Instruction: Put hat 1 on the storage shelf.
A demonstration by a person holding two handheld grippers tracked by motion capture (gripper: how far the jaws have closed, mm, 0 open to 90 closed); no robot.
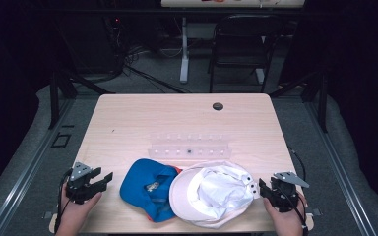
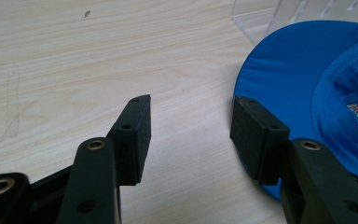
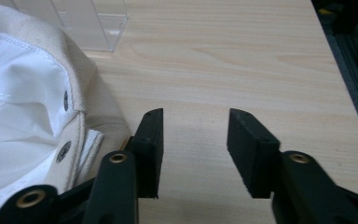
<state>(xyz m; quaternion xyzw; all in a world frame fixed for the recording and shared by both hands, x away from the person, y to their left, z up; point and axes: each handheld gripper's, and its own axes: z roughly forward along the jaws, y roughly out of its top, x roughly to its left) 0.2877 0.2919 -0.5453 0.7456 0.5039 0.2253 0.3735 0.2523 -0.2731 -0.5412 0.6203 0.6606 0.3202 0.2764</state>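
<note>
From the high view, a blue hat [image 1: 147, 189] and a white hat [image 1: 214, 194] lie upside down, overlapping, at the near edge of the bench [image 1: 182, 118], between the left hand-held gripper [image 1: 103, 179] and the right hand-held gripper [image 1: 261, 187], both spread wide and empty.

In the left gripper view, the blue hat's brim [image 2: 279, 79] looks thin, soft and light, so pinch its edge.

In the right gripper view, the white hat's brim [image 3: 86, 100] lies just beside the jaws; it is probably floppy cloth, best taken near the eyelets.
</note>
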